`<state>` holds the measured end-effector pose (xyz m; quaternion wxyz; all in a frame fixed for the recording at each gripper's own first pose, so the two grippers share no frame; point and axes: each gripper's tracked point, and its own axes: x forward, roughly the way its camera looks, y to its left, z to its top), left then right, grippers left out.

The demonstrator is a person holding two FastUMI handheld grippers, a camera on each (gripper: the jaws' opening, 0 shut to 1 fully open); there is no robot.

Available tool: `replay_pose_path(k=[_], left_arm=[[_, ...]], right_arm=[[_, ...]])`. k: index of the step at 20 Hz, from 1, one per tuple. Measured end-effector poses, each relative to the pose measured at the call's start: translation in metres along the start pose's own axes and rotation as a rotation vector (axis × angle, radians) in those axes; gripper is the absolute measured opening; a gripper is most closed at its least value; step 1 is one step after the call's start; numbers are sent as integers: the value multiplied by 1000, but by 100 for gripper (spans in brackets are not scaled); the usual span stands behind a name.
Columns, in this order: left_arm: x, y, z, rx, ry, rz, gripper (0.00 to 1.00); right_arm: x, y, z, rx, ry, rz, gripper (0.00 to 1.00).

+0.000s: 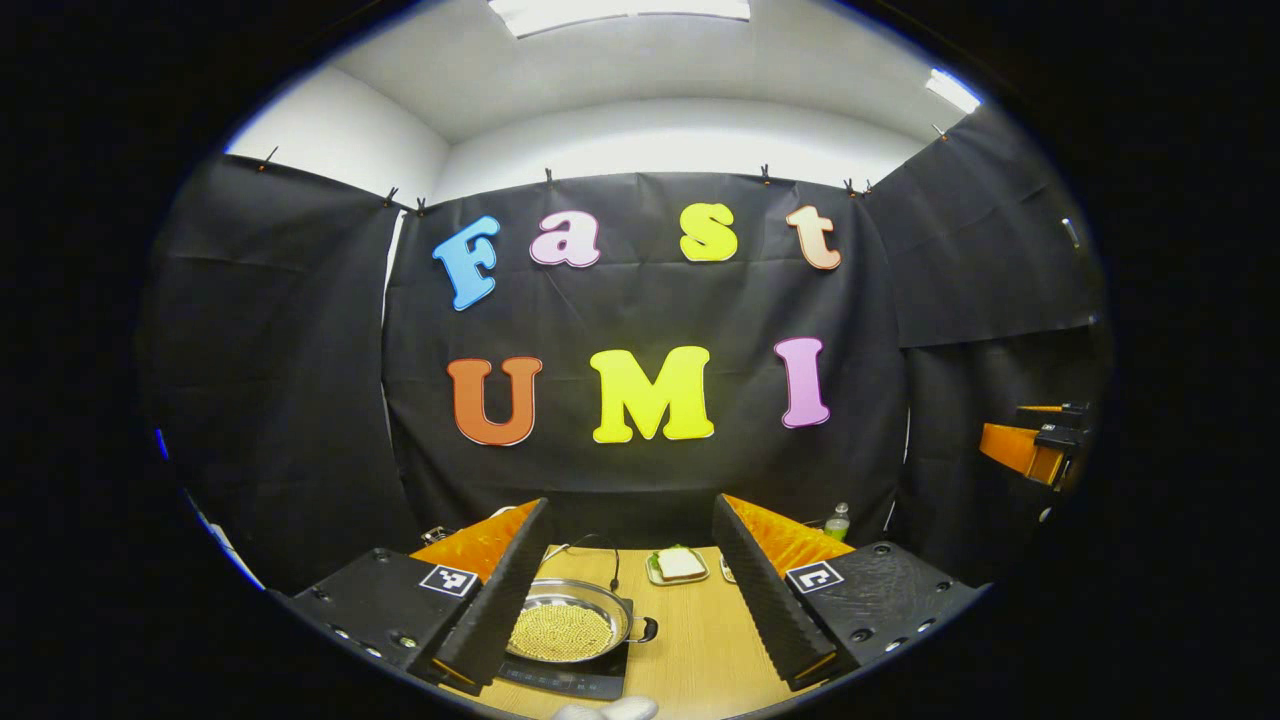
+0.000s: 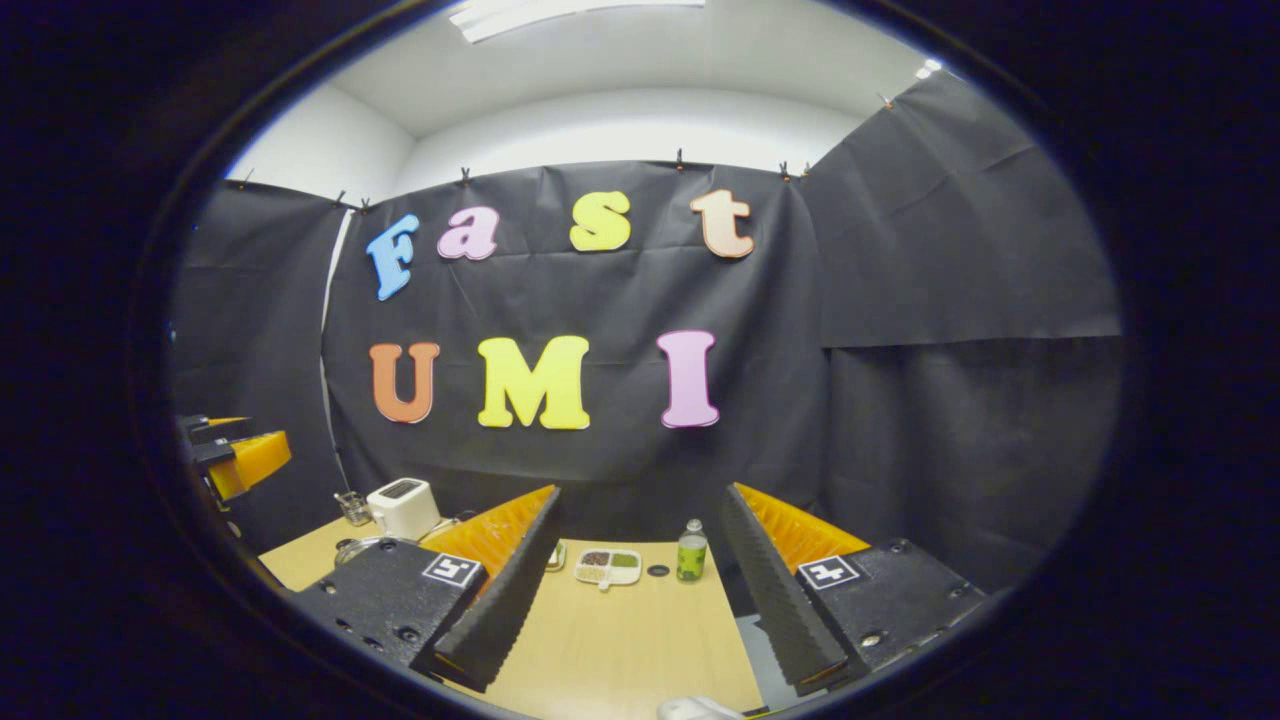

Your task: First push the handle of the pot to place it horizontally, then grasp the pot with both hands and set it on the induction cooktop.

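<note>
In the left gripper view, the left gripper [image 1: 620, 600] has its fingers spread wide, holding nothing. The pot [image 1: 570, 625], full of small yellow beads, sits on the induction cooktop [image 1: 585, 678]: likely heavy, slick metal, best taken by its side handles. In the right gripper view, the right gripper [image 2: 640, 605] is spread too, over bare bench [image 2: 610, 640].

pot [image 1: 567, 628]: left rim behind finger | induction cooktop [image 1: 575, 678]: mostly under pot
</note>
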<state>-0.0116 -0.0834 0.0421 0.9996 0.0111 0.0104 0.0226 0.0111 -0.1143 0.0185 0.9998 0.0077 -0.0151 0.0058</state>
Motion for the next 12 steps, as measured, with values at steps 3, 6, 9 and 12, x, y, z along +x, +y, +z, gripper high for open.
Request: replay_pose_path(k=[3,6,9,12], left_arm=[[-2,-5,3,-7,-6,-3,96],[-4,-12,4,1,-15,-12,96],[-8,-17,3,1,-12,-15,96],[-10,-14,2,1,-8,-5,96]], right_arm=[[-3,-5,-1,6,4,2,100],[-4,-9,1,9,2,-1,100],[-6,-13,1,-1,2,1,100],[-7,-11,4,-10,-3,9,100]])
